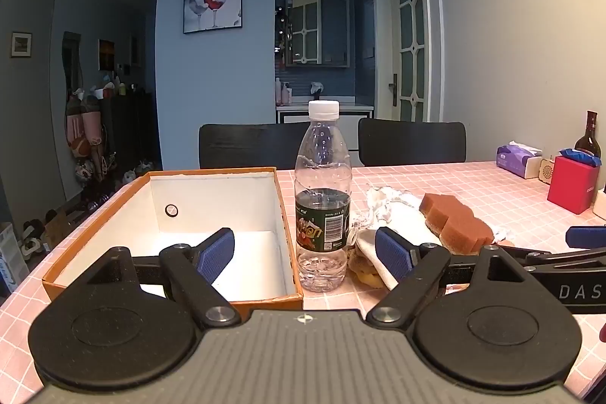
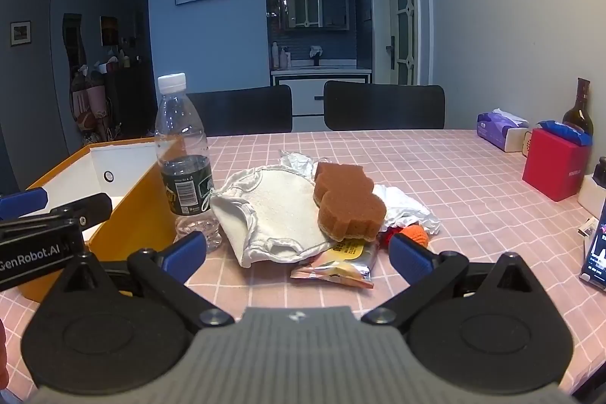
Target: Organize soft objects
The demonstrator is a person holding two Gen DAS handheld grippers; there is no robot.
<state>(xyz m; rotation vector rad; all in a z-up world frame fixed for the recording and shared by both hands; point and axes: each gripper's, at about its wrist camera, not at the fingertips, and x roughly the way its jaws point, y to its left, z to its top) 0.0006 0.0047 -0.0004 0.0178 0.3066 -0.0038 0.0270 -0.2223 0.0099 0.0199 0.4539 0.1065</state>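
Note:
A brown sponge lies on a white cloth on the pink checked table; both also show in the left wrist view, sponge and cloth. A crinkled silver wrapper, an orange-red knitted item and a snack packet lie around them. An open orange box with a white inside stands left of a water bottle. My left gripper is open, its fingers either side of the bottle. My right gripper is open, just short of the pile.
Against the wall on the right stand a tissue pack, a red box and a dark wine bottle. A phone lies at the right edge. Two black chairs stand behind the table.

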